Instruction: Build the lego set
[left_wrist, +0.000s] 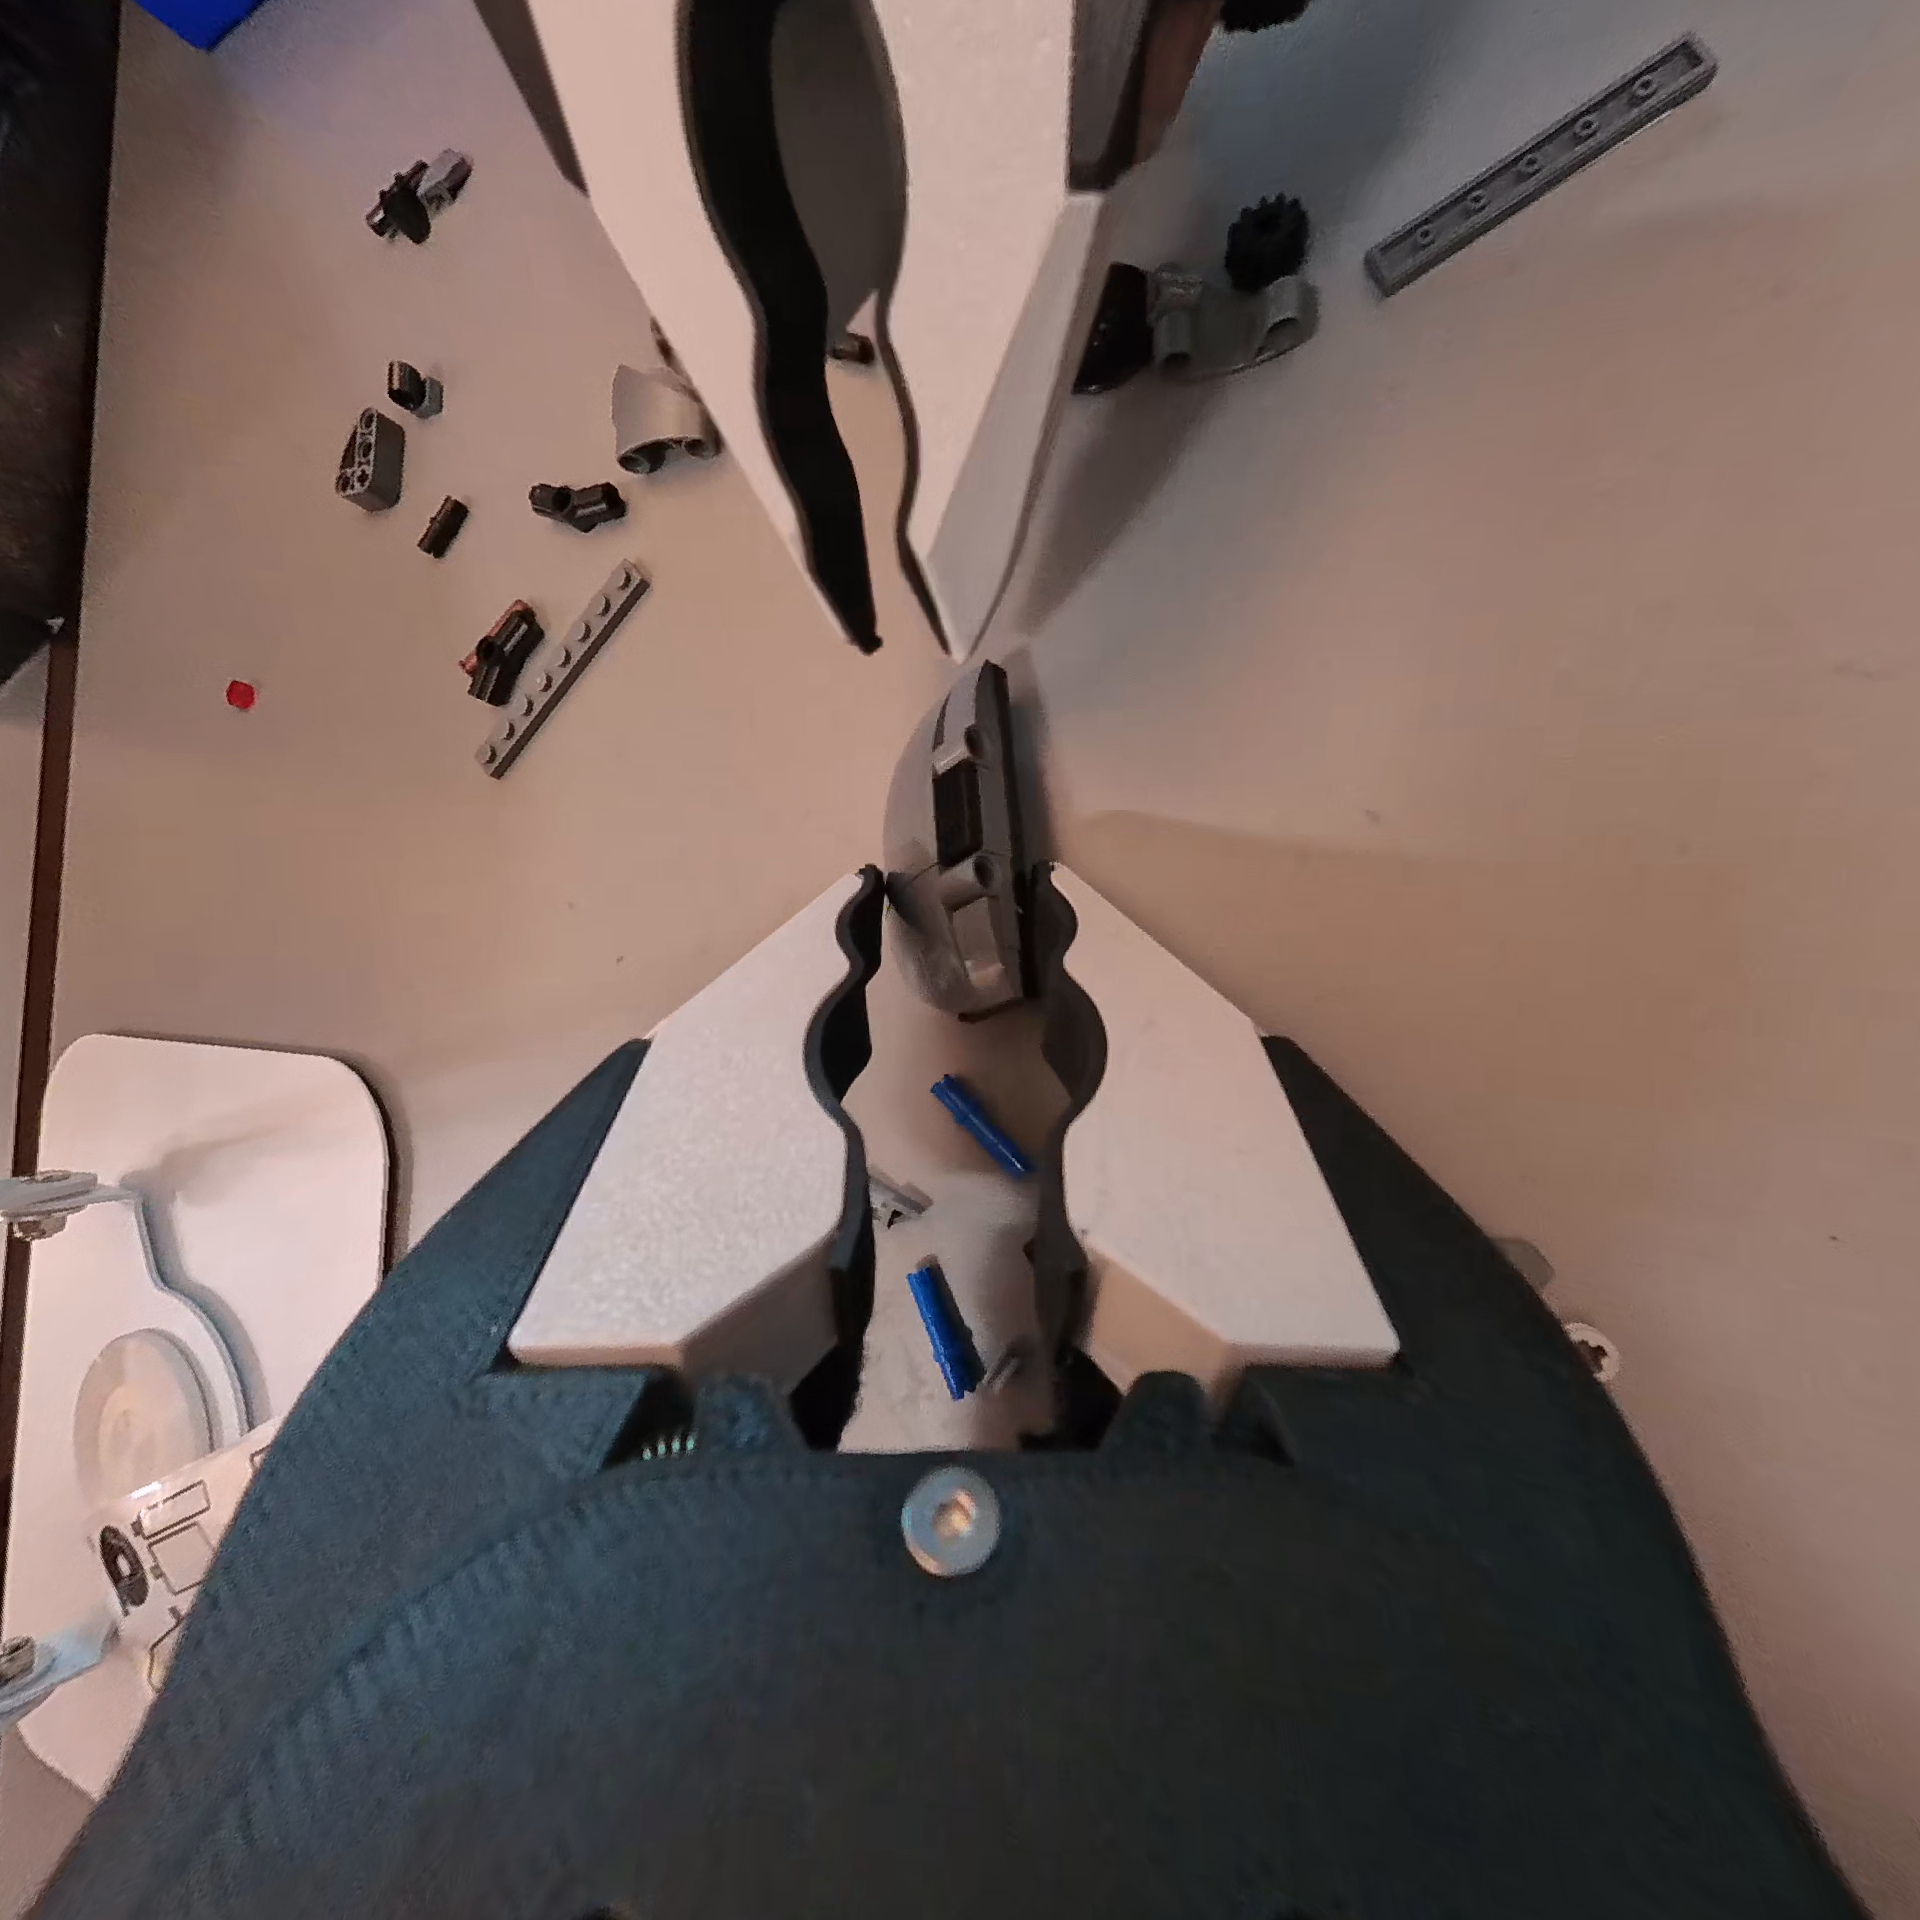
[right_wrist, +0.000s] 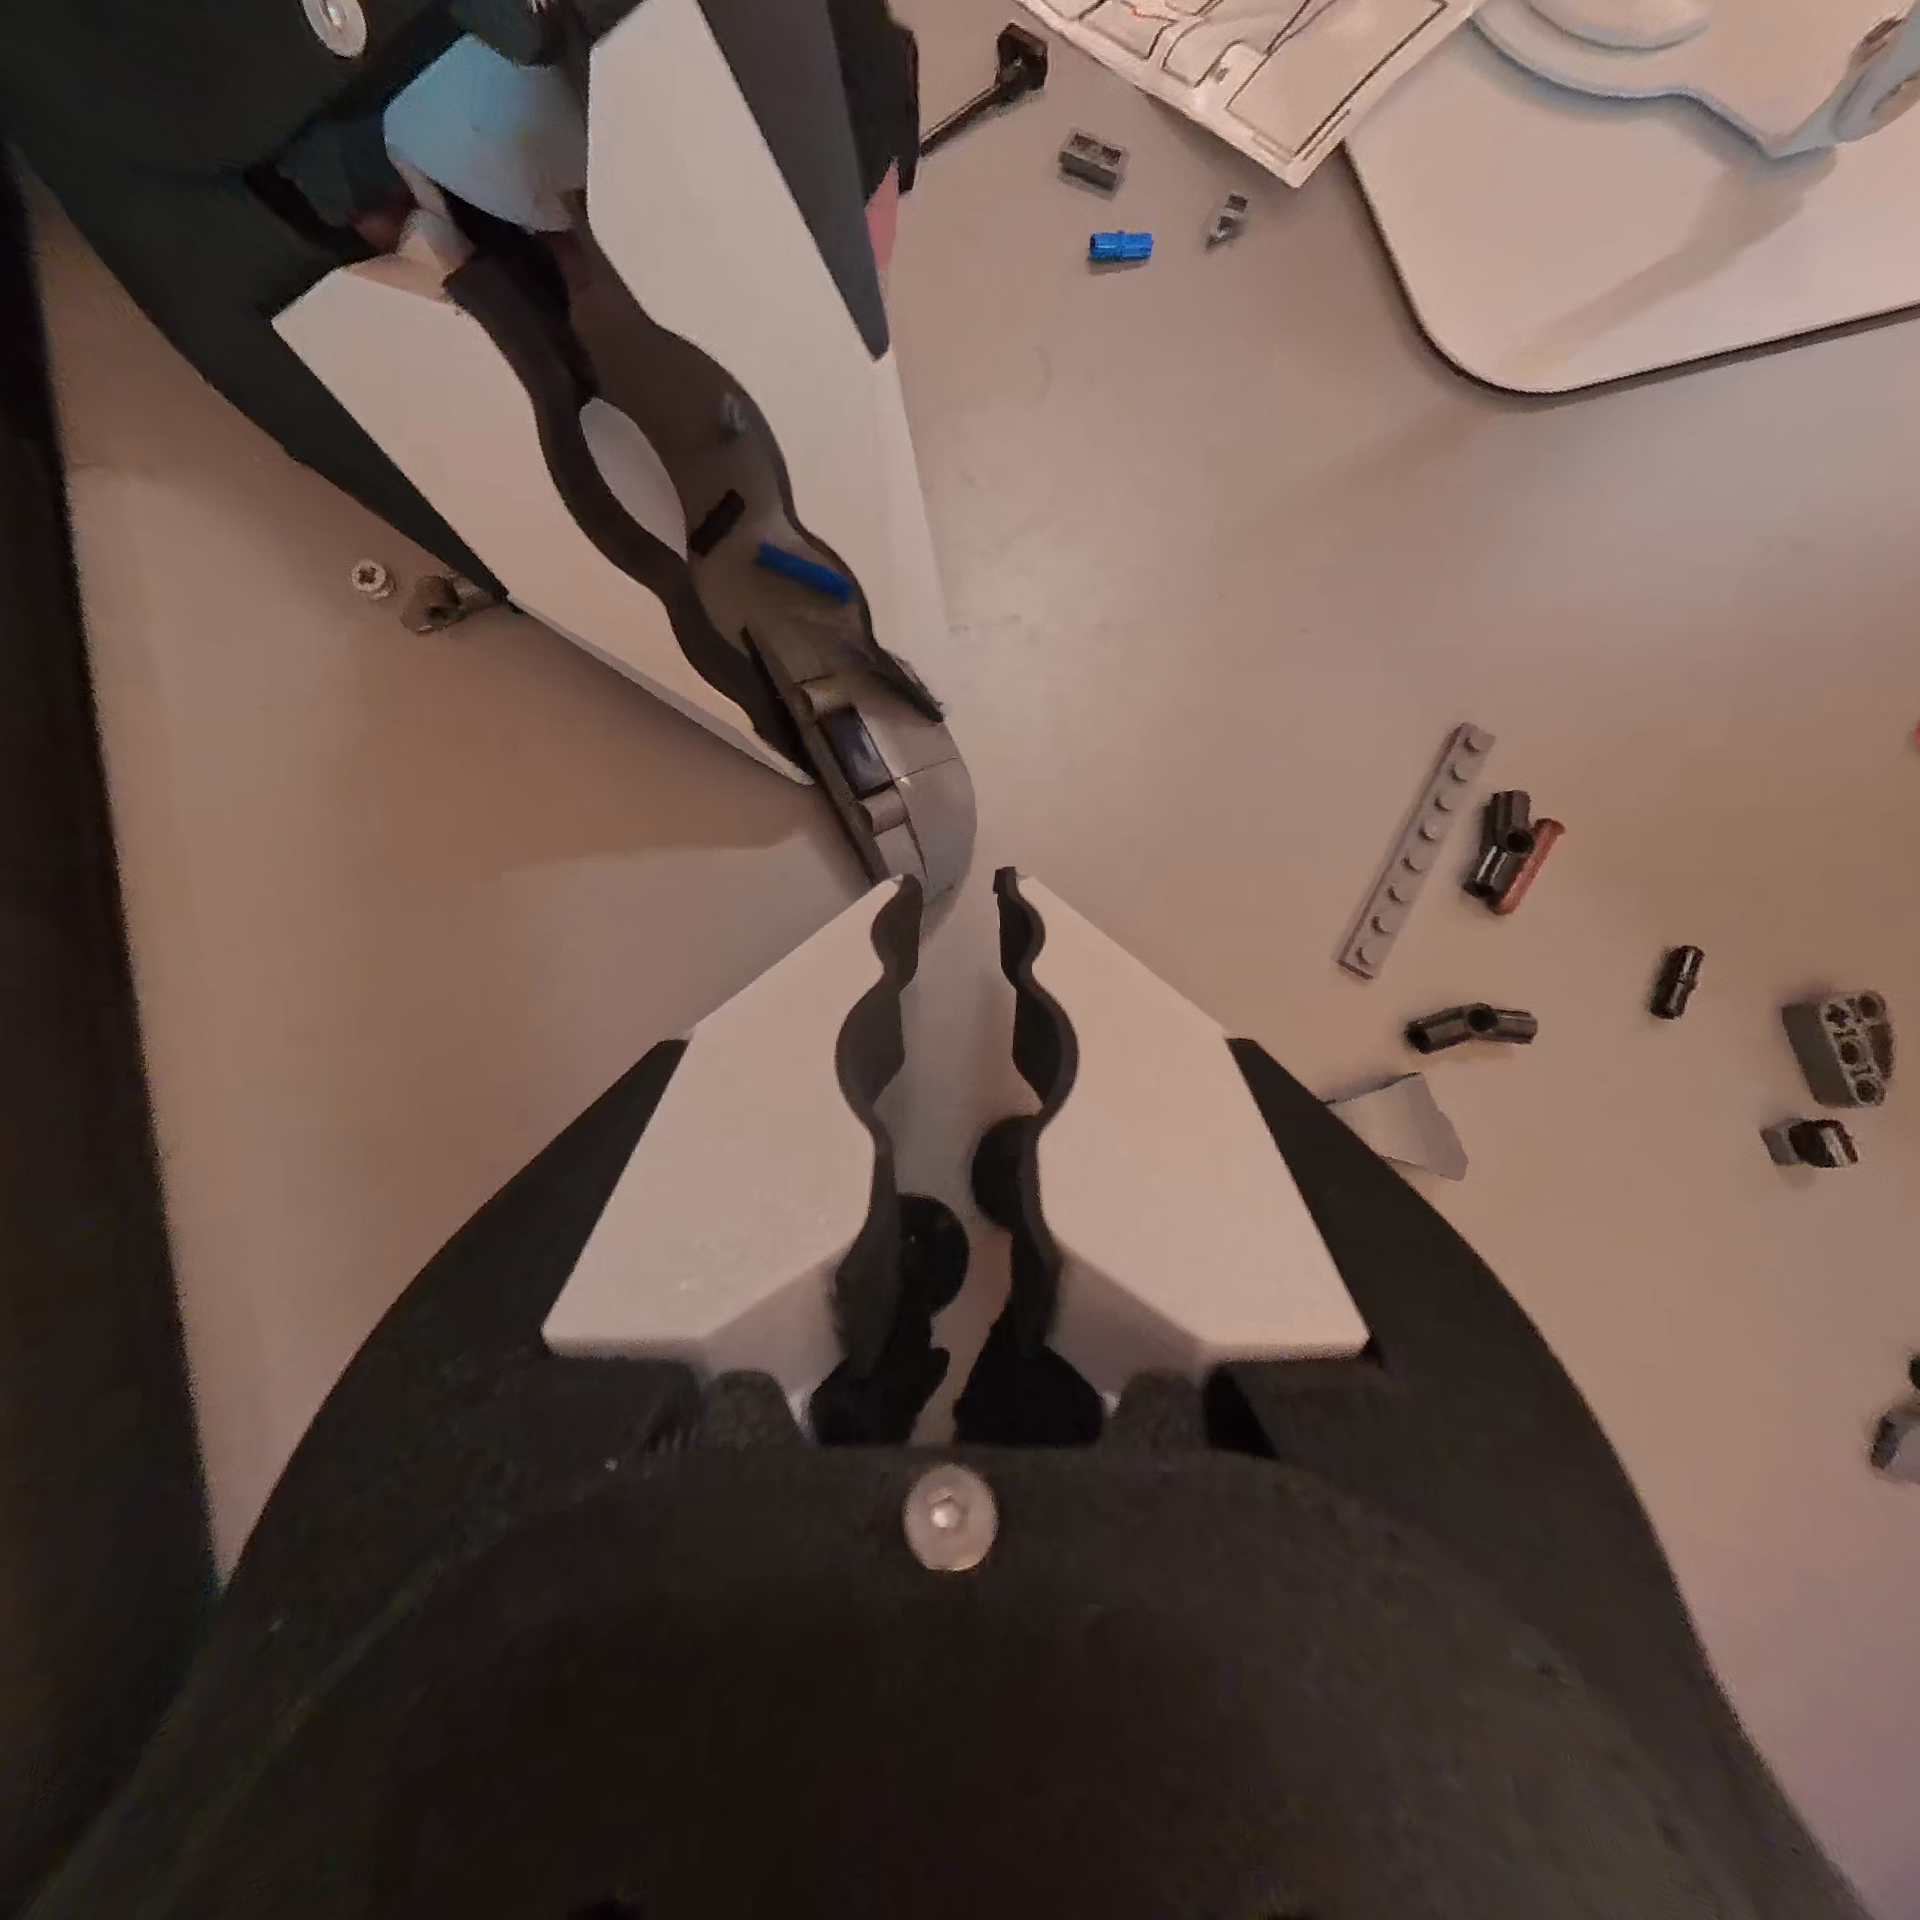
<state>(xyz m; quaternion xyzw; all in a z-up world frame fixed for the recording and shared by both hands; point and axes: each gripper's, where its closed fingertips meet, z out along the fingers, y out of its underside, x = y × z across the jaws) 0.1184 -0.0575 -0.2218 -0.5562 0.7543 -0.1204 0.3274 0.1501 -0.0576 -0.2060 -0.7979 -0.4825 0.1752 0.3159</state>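
Observation:
My left gripper (left_wrist: 956, 878) is shut on a grey curved lego assembly (left_wrist: 961, 821) with a black part in its middle, and holds it above the table. In the right wrist view the left gripper (right_wrist: 852, 727) comes in from the upper left with the assembly (right_wrist: 935, 810) sticking out towards me. My right gripper (right_wrist: 956, 883) is narrowly open, with its left fingertip (right_wrist: 909, 894) at the assembly's free end and not closed on it. In the left wrist view the right gripper (left_wrist: 904, 639) reaches in from the top, its tips just beside the assembly's far end.
Two blue pins (left_wrist: 982, 1125) (left_wrist: 943, 1333) lie under the left gripper. A long grey plate (left_wrist: 566, 670) (right_wrist: 1418, 847) lies among several small black and grey pieces. Another grey plate (left_wrist: 1538, 166) and a black gear (left_wrist: 1262, 239) lie far right. A white board (left_wrist: 208, 1143) (right_wrist: 1662, 260) carries an instruction sheet (right_wrist: 1247, 62). About 4 cm separates my left fingertips from my right. Between my right fingertips and the black gear (left_wrist: 1262, 239) there is roughly 9 cm.

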